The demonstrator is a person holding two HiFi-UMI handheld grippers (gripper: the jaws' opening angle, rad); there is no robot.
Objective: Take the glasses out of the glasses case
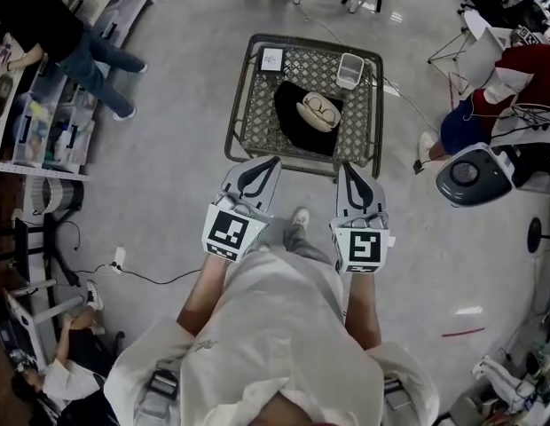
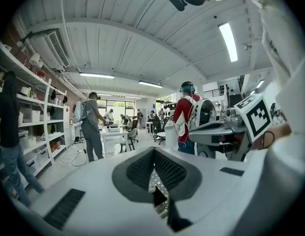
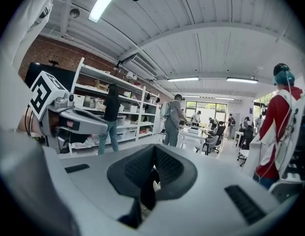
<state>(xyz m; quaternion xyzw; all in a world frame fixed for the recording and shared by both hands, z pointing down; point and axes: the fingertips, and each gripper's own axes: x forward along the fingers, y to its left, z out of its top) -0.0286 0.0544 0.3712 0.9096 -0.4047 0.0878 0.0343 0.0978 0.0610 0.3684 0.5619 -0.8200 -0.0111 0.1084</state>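
Note:
In the head view a cream glasses case [image 1: 319, 112] lies open on a black cloth [image 1: 291, 121] on a small wire-mesh table [image 1: 250, 118]. A pair of glasses seems to rest in the case. My left gripper [image 1: 260, 163] hovers at the table's near edge, left of the cloth, with its jaws shut and nothing in them. My right gripper [image 1: 345, 169] is level with it at the near right edge, also shut and empty. In the left gripper view the left gripper [image 2: 153, 151] has its dark pads together. The right gripper [image 3: 155, 149] looks the same in the right gripper view.
A clear plastic box [image 1: 349, 69] and a white card [image 1: 271, 59] sit at the table's far side. A person [image 1: 80, 43] stands by shelves at the left. A person in red [image 1: 523, 69] and a grey round device [image 1: 475, 174] are at the right. Cables cross the floor.

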